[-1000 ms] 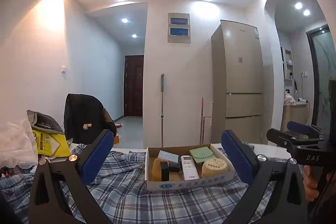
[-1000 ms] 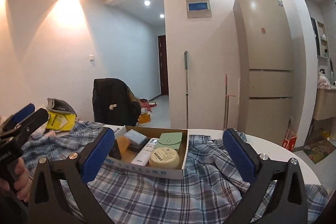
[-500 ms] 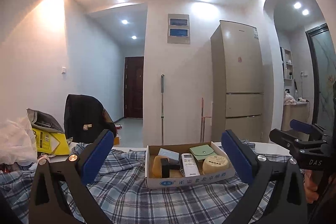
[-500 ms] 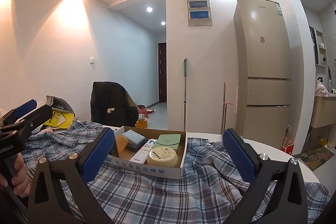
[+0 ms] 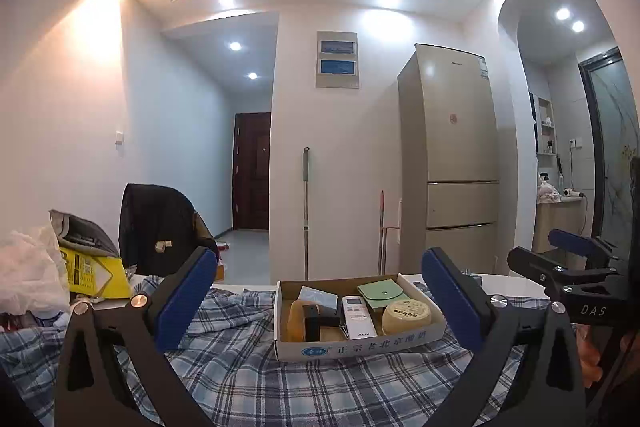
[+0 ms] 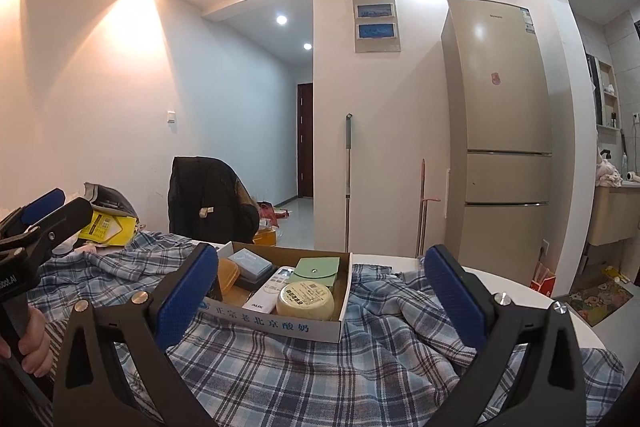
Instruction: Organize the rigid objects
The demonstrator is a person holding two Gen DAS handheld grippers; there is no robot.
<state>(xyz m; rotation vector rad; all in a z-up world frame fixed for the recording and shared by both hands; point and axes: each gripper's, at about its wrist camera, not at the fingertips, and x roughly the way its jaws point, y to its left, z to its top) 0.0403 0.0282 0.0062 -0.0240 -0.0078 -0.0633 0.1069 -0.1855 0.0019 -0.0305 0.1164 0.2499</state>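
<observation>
From the left wrist view, the left tongs (image 5: 316, 301) stand wide apart and hold nothing, raised above the table (image 5: 508, 283) and aimed level at the cardboard box (image 5: 360, 345), which probably explains why the box sits framed between the blue pads. The box rests on a plaid cloth (image 5: 248, 379) spread over the table, toward the far edge. Inside lie a white remote (image 5: 357, 315), a round cream tin (image 5: 406, 315), a green snap pouch (image 5: 382, 293), a grey-blue flat case (image 5: 316, 295), an amber block (image 5: 295, 321) and a black piece (image 5: 311, 323) standing beside it. The things are packed side by side with little room left, which fits a sorted box as well as one about to be unpacked. The right tongs (image 5: 560, 255) show at the right edge.

From the right wrist view, the right tongs (image 6: 320, 297) are likewise spread wide and hold nothing, hovering near the table's near edge. The box shows its long printed side; the tin sits in its near right corner, the remote just beside it.
</observation>
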